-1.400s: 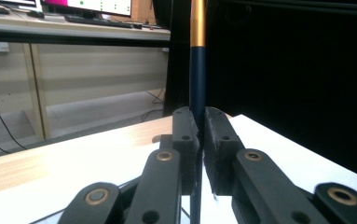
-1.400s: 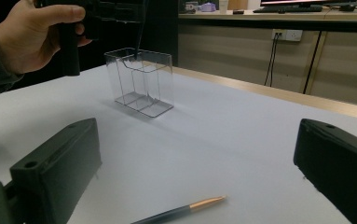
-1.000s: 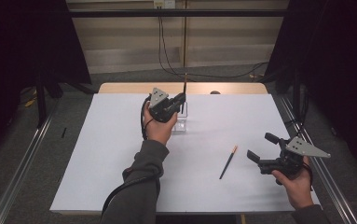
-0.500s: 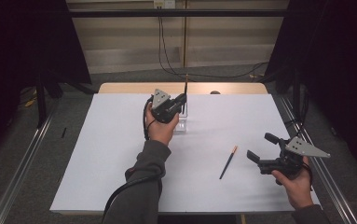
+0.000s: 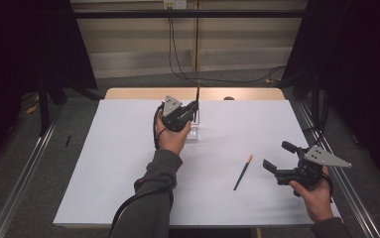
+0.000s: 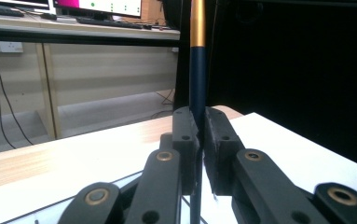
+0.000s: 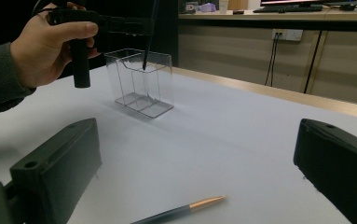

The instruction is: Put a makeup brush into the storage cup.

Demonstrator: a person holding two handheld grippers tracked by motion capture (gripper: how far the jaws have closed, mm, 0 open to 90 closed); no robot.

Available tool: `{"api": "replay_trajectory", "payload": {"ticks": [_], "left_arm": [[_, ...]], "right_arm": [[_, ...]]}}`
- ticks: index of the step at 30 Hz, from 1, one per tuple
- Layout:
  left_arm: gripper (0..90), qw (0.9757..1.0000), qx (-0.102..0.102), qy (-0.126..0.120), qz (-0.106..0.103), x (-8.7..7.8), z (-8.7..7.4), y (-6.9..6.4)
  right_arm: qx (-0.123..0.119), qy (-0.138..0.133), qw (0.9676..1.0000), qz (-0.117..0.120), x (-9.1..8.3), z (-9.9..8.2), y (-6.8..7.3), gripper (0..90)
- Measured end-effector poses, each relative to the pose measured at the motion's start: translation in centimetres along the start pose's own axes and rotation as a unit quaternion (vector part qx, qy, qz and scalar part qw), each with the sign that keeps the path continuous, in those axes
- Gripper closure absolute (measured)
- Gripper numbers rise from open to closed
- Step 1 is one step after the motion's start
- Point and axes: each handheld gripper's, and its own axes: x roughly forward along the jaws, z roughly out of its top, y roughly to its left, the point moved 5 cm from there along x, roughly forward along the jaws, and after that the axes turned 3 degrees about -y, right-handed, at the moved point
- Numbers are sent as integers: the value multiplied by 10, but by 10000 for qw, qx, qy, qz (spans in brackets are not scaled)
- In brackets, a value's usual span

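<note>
Nothing much has shifted since the earlier frames: both hands sit where they sat, and the left gripper (image 5: 190, 111) has kept its clamp on the dark pen (image 5: 198, 99) above the clear holder (image 5: 193, 130); the right gripper (image 5: 277, 157) has stayed parked near the table's right edge with its jaws wide apart and nothing between them.

Largest first: the white-covered table (image 5: 103, 163) takes up the middle of the high view, with a strip of bare wood along its far edge; a black frame bar (image 5: 187, 14) crosses behind it, and cables (image 5: 173, 49) hang down the pale wall; a small dark thing on the wood strip is too small to make out.

Between the two hands lies a second pen (image 5: 242, 172), dark-bodied with a copper-orange end, flat on the sheet and angled, just left of the right gripper; nothing stands between it and those open jaws.

In the left gripper view the holder is hidden under the jaws and the held pen is cut off top and bottom; in the right gripper view the person's left hand (image 7: 45, 44) covers much of its gripper.

That held pen stands upright, navy with a gold band (image 6: 197, 23) higher up; its lower tip seems to reach just inside the holder's rear compartment (image 7: 146, 77), though the transparent walls make that hard to judge; the holder is a clear, rectangular, divided box standing on the sheet.
</note>
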Motion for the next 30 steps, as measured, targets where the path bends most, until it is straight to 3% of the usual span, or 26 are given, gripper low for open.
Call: {"api": "replay_trajectory", "payload": {"ticks": [23,30], "left_arm": [[838,9999,132,17,25,1,-5,-1],[838,10000,47,35,48,1,-8,-1]], "right_arm": [[20,-17,10000,-5,0,1,1,4],[15,-20,10000,0,0,1,0,4]]}}
